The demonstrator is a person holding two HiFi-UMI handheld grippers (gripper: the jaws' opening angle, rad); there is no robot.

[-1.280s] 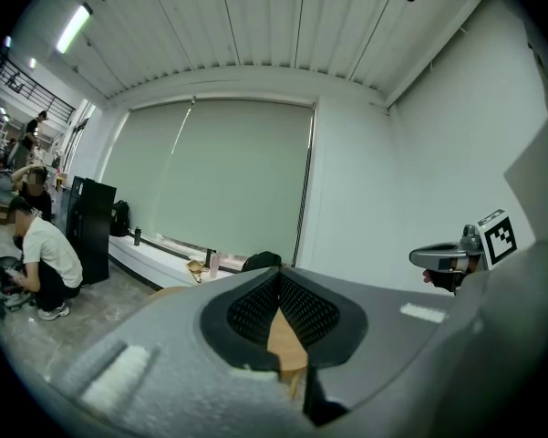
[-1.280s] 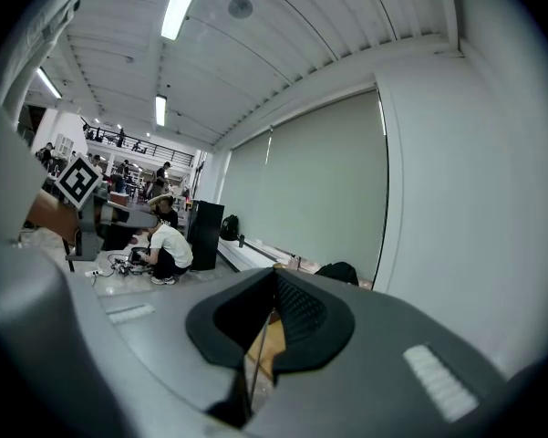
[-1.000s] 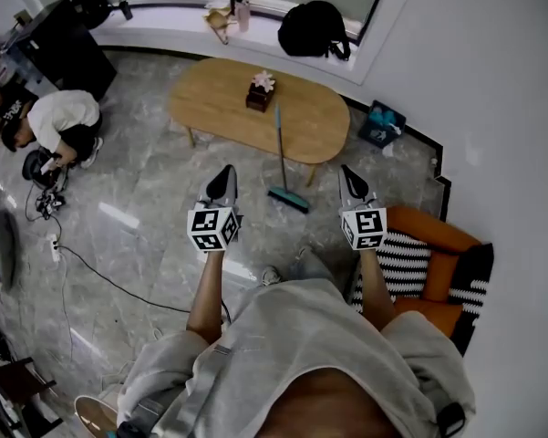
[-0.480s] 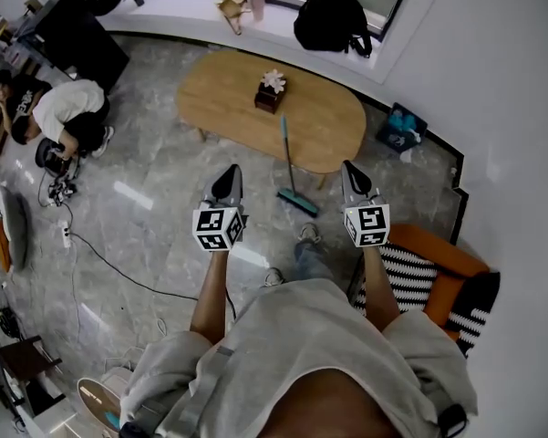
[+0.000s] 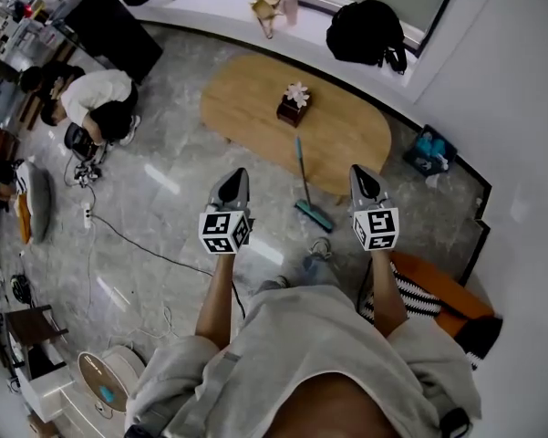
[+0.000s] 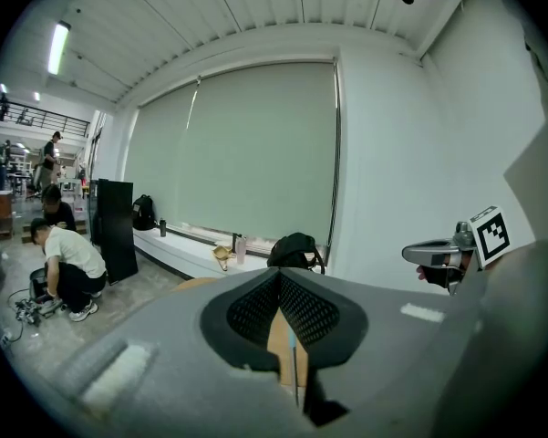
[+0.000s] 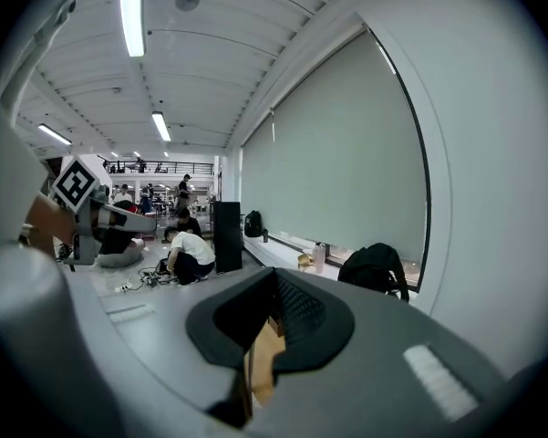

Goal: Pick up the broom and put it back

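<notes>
The left gripper [image 5: 236, 177] has its jaws pressed together at the tips, and nothing is held between them. The right gripper [image 5: 361, 172] is likewise closed and empty. Both are held out in front of the person, side by side and well apart, pointing away from the body and a little downward toward the floor.

The broom [image 5: 303, 173] stands on the floor beyond them, and in the head view it falls in the gap between the two grippers, nearer the right one. Its long axis runs from the table toward the person, tilted rather than upright. The top of the teal handle leans on the near edge of the oval wooden table [image 5: 246, 99], and the teal brush head rests on the grey marble floor, pointing toward the person's feet. Neither gripper touches it.

On the table sits a small dark box with a flower [image 5: 294, 106]. A black backpack [image 5: 368, 31] lies on the window ledge behind. To the left a person crouches [image 5: 98, 103] over some gear, with a cable [image 5: 132, 242] trailing across the floor. An orange chair [image 5: 435, 288] stands just right of the right arm.
</notes>
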